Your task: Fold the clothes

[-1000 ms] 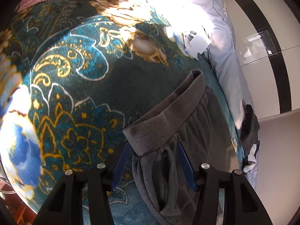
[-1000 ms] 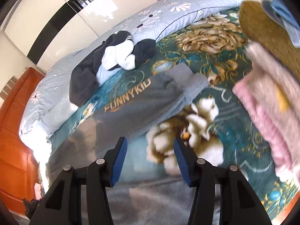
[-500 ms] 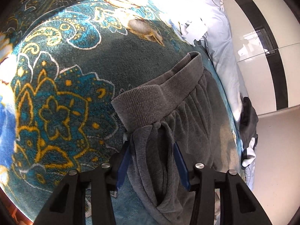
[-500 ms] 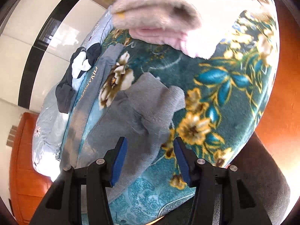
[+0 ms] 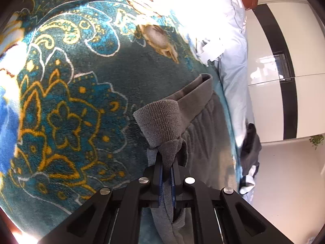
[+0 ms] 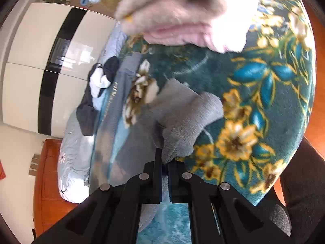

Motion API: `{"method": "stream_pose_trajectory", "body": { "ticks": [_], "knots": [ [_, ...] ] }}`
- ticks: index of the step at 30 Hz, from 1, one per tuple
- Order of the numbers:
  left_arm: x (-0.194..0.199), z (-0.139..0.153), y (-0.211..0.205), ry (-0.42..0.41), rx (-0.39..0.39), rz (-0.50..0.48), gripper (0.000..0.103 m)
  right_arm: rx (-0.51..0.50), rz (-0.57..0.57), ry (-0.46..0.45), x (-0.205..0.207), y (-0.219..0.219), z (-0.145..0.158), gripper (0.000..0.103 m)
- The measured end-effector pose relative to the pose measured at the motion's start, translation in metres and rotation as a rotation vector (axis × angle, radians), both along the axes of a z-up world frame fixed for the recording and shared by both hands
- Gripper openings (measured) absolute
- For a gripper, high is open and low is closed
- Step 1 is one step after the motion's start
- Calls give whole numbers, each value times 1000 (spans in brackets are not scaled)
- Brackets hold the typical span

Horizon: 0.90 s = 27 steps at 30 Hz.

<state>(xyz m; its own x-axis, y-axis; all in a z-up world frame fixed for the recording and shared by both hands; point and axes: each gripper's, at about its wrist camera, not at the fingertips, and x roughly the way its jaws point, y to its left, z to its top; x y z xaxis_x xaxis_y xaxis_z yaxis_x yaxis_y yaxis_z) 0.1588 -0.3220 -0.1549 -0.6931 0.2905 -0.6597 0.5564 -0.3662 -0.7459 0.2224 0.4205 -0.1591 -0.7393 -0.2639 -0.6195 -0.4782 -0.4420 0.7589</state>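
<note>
Much of the soft grey fleece trousers runs out of sight under the left gripper, whose jaws are pinched tight on bunched fabric just below the ribbed waistband; the gathered cloth hides the blue pads. On the other side, the right gripper is clamped on a rounded grey trouser cuff, lifted just ahead of the jaws. The teal plush floral blanket spreads beneath. Beyond, a blurred fluffy pink folded garment is cut off at the top edge.
</note>
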Motion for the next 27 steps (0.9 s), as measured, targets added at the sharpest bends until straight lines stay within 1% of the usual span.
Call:
{"method": "stream_pose_trajectory", "body": {
  "ticks": [3,5,8,12,14,17,21,24,27],
  "knots": [
    [-4,21,-2,69,11,-6,6,34,10,86,-12,1,34,4],
    [-7,37,-4,117,14,-13,6,54,15,123,-25,1,55,4],
    [-17,58,-9,179,45,-19,6,86,25,164,-47,0,83,4],
    [-37,82,-10,226,40,-30,6,125,66,166,-88,-2,107,4],
    [-52,86,-13,237,82,-22,6,163,81,147,-112,-5,115,4],
    [-75,88,-17,247,147,-6,6,208,99,126,-148,-6,123,4],
    [-109,88,-18,218,160,11,6,208,104,74,-200,-2,112,4],
    [-137,82,-18,184,158,21,6,204,130,9,-243,-2,94,4],
    [-164,70,-20,141,185,40,6,215,170,-66,-285,-7,74,4]
  ]
}}
